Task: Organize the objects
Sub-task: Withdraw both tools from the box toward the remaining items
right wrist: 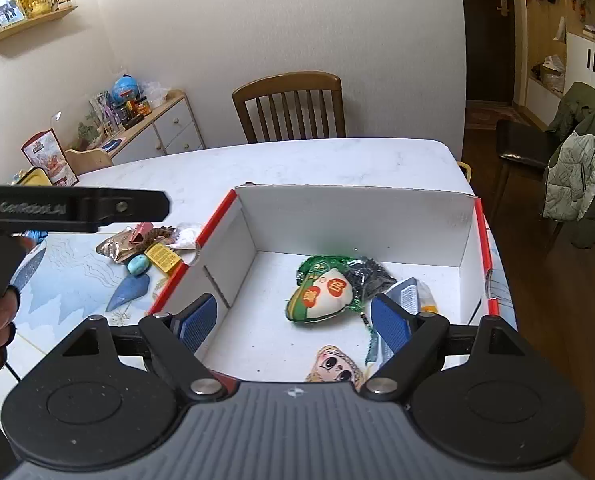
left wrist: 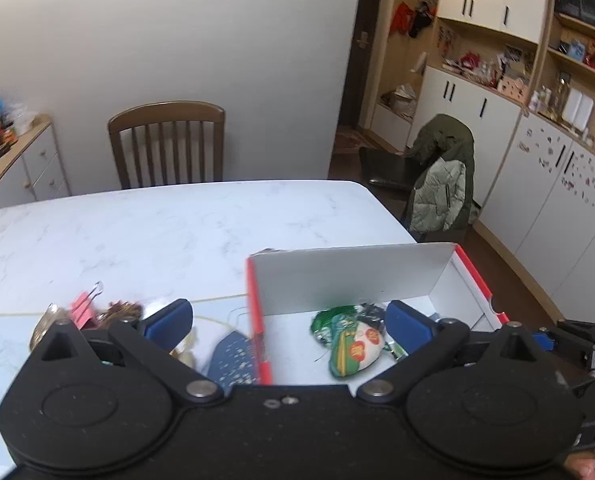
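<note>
Right wrist view only: cartoon face card (right wrist: 335,366) on box floor, yellow packet (right wrist: 162,257) and teal oval (right wrist: 138,265) on table (right wrist: 297,160) left of box. Left wrist view only: pink binder clip (left wrist: 84,305).

White box (right wrist: 353,216), red rim: holds green pouch (right wrist: 321,296), black bundle (right wrist: 367,276).

Left gripper (left wrist: 289,322) jaws apart, straddling box's left wall, empty. Right gripper (right wrist: 295,320) jaws apart over box, empty.

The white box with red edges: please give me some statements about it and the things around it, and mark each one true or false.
1. The green and white pouch lies inside the box. True.
2. The pink binder clip lies inside the box. False: it lies on the table, outside the box's left wall.
3. The right hand-held gripper is shut on the pouch. False: it is open and holds nothing.
4. The left hand-held gripper is open. True.
5. A wooden chair stands behind the table. True.
</note>
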The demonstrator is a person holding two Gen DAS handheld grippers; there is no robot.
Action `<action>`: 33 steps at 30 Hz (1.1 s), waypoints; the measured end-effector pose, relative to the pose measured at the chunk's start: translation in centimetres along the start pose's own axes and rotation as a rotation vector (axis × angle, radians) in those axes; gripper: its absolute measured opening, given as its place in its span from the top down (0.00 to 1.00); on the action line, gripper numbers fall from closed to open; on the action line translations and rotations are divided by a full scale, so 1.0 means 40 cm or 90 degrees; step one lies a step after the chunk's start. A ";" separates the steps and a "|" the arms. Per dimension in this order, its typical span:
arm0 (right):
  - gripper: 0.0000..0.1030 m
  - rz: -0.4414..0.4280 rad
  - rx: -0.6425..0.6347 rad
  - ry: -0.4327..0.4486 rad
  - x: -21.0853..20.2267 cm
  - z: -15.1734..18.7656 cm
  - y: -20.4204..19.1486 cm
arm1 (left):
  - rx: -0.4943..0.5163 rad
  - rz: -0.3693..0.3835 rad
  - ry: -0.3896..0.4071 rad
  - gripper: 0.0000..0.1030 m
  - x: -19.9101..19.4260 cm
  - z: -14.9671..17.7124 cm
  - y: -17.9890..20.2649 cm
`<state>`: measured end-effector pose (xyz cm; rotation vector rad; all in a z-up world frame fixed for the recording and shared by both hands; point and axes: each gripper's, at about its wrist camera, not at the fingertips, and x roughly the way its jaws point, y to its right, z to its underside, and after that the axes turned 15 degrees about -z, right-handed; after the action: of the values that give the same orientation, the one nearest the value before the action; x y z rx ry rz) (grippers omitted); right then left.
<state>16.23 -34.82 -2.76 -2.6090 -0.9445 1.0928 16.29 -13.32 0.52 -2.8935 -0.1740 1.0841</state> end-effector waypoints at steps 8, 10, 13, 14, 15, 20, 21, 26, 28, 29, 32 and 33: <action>0.18 -0.007 0.019 0.014 0.010 0.001 -0.066 | -0.044 -0.003 -0.012 0.00 -0.019 0.042 -0.120; 0.15 -0.009 0.018 0.023 0.013 0.001 -0.090 | -0.049 -0.007 -0.011 0.00 -0.023 0.054 -0.151; 0.11 -0.010 0.007 0.036 0.023 0.000 -0.134 | -0.045 -0.014 -0.001 0.00 -0.029 0.065 -0.190; 0.11 -0.009 0.004 0.039 0.028 -0.001 -0.149 | -0.042 -0.018 0.003 0.00 -0.031 0.069 -0.203; 0.09 -0.007 0.002 0.044 0.034 0.000 -0.163 | -0.038 -0.021 0.007 0.00 -0.031 0.073 -0.215; 0.08 -0.007 0.010 0.048 0.072 -0.002 -0.220 | -0.030 -0.041 0.025 0.00 -0.028 0.097 -0.283; 0.07 -0.010 0.012 0.047 0.083 -0.003 -0.232 | -0.031 -0.044 0.025 0.00 -0.024 0.102 -0.299; 0.06 -0.020 0.013 0.036 0.137 -0.012 -0.297 | -0.022 -0.059 0.034 0.00 -0.004 0.113 -0.375; 0.06 -0.019 0.008 0.032 0.161 -0.017 -0.324 | -0.018 -0.062 0.040 0.00 0.003 0.121 -0.403; 0.06 -0.019 0.006 0.029 0.174 -0.019 -0.338 | -0.018 -0.061 0.039 0.00 0.009 0.124 -0.415; 0.06 -0.023 -0.003 0.015 0.211 -0.024 -0.373 | -0.023 -0.049 0.028 0.00 0.029 0.127 -0.455; 0.06 -0.024 -0.006 0.008 0.225 -0.025 -0.384 | -0.024 -0.046 0.025 0.00 0.037 0.129 -0.465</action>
<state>14.18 -17.15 -1.64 -2.5917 -0.9948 1.0643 12.36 5.36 -2.78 -2.9133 -0.2984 1.0238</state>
